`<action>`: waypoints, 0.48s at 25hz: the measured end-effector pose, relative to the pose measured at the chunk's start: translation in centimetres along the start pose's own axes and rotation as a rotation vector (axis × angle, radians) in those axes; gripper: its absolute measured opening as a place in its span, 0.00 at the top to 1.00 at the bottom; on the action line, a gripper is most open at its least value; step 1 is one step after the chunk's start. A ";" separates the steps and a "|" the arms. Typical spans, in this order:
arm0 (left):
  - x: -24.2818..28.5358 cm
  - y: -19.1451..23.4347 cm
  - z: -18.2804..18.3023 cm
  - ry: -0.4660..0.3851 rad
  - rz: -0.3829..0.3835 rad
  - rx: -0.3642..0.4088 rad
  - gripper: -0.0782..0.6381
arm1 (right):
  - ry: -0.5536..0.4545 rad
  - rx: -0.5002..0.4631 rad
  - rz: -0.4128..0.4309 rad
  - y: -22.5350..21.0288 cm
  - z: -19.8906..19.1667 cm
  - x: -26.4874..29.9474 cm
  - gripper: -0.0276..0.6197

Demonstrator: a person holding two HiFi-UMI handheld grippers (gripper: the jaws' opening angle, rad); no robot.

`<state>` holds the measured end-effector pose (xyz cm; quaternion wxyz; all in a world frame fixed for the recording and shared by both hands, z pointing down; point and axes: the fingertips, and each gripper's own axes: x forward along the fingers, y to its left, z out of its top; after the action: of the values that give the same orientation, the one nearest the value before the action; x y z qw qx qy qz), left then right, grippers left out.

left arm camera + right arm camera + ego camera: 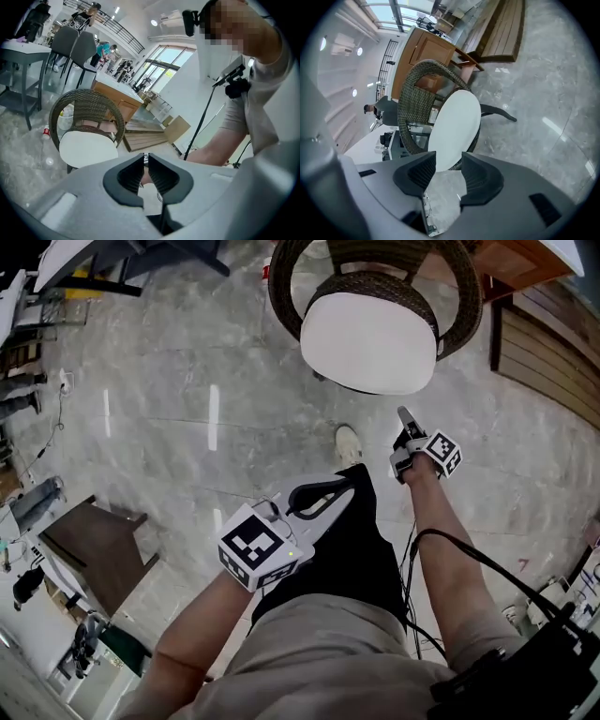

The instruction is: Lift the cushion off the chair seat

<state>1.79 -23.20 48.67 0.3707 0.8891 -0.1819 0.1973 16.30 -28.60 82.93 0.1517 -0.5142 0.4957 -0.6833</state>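
A round white cushion [368, 341] lies on the seat of a dark wicker chair [375, 282] at the top of the head view. Both grippers hang short of it, over the grey marble floor. My left gripper [349, 486] is low by my leg, its black jaws closed tip to tip with nothing between them. My right gripper [403, 413] is nearer the chair, just below the cushion's front edge. In the right gripper view, the right gripper [449, 157] is open and empty, the cushion [454, 129] straight ahead. In the left gripper view, the cushion [88, 149] sits left of the left gripper [146, 155].
A wooden cabinet [525, 263] and slatted wooden boards [553, 362] stand right of the chair. A dark brown low table [94, 549] is at the left. My shoe [348, 443] rests on the floor before the chair. Black cables [487, 563] trail from my right arm.
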 end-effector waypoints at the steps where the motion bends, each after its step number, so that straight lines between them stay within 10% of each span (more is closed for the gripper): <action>1: 0.7 0.7 0.0 0.011 -0.004 0.002 0.88 | -0.009 0.010 -0.003 -0.6 0.7 0.7 0.71; 12: 7.1 7.1 0.8 0.046 -0.022 -0.009 0.88 | -0.049 0.099 -0.040 -7.1 5.1 7.4 0.59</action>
<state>4.65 -29.73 55.78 0.3811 0.8846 -0.1641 0.2129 19.67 -33.27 92.83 0.1752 -0.5325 0.4471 -0.6970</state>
